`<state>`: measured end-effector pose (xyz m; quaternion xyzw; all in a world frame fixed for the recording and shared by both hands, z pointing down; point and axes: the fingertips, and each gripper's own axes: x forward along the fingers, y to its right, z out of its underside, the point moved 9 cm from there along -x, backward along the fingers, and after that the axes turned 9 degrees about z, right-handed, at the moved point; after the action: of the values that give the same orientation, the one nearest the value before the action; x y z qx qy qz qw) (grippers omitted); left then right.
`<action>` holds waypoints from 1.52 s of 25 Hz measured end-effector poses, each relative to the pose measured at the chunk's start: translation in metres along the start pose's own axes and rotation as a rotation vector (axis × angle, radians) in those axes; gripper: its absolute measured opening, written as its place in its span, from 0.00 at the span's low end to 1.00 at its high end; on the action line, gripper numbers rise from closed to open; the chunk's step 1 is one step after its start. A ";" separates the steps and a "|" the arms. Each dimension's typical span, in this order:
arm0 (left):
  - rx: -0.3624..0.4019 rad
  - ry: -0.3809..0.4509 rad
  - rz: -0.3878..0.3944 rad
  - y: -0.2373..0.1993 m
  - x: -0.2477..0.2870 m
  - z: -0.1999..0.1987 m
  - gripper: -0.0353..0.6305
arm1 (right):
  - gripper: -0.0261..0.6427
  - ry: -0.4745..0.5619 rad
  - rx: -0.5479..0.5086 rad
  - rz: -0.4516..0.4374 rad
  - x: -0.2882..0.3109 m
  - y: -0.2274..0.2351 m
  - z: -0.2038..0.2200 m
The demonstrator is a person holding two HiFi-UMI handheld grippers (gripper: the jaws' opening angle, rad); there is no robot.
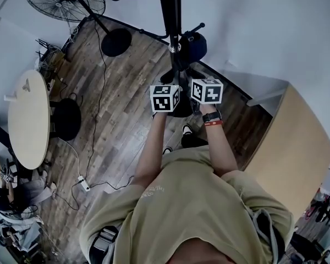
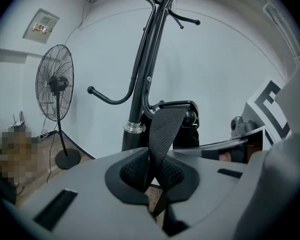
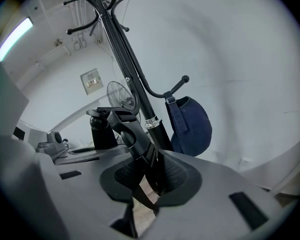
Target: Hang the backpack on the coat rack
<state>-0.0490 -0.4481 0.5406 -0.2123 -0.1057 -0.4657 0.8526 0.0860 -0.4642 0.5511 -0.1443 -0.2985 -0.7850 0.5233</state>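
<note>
Clamping webbing strap [image 2: 166, 126] in left gripper [image 2: 157, 176] fingers, buckled strap [image 3: 122, 126] in right gripper [image 3: 150, 176] fingers. Facing coat rack [image 2: 140, 84] ahead, navy backpack [image 3: 192, 126] on its hook; pedestal fan [image 2: 55, 84] leftward.

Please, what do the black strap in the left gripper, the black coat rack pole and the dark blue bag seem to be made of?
Black flat strap: woven synthetic webbing, matte; fine ribbed weave shows.
Tall black coat rack pole: probably painted metal, smooth, glossy highlights.
Rounded dark blue bag: soft fabric, matte; it sags.
</note>
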 end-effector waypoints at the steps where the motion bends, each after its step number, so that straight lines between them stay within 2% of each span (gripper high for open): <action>1: -0.001 -0.002 0.007 0.001 0.000 0.001 0.09 | 0.16 -0.001 -0.002 -0.001 0.000 0.000 0.000; 6: 0.012 -0.016 0.044 0.007 -0.006 0.002 0.09 | 0.17 -0.011 -0.009 -0.014 -0.001 -0.005 0.004; 12: 0.022 -0.027 0.044 0.011 -0.016 0.003 0.18 | 0.23 -0.019 0.002 -0.036 -0.007 -0.003 0.006; 21: 0.038 -0.009 0.051 0.020 -0.040 0.002 0.19 | 0.26 0.031 -0.007 -0.031 -0.032 -0.015 0.005; 29: 0.056 0.039 0.069 0.027 -0.065 -0.002 0.19 | 0.29 0.094 0.039 0.045 -0.059 -0.017 0.012; 34: 0.074 0.089 0.064 0.035 -0.086 -0.006 0.19 | 0.29 0.178 -0.014 0.096 -0.087 -0.026 0.012; 38: 0.108 0.163 0.009 0.039 -0.112 -0.015 0.15 | 0.25 0.247 -0.062 0.128 -0.111 -0.042 0.009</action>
<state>-0.0771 -0.3522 0.4746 -0.1278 -0.0602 -0.4712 0.8707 0.0932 -0.3651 0.4851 -0.0815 -0.1975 -0.7706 0.6004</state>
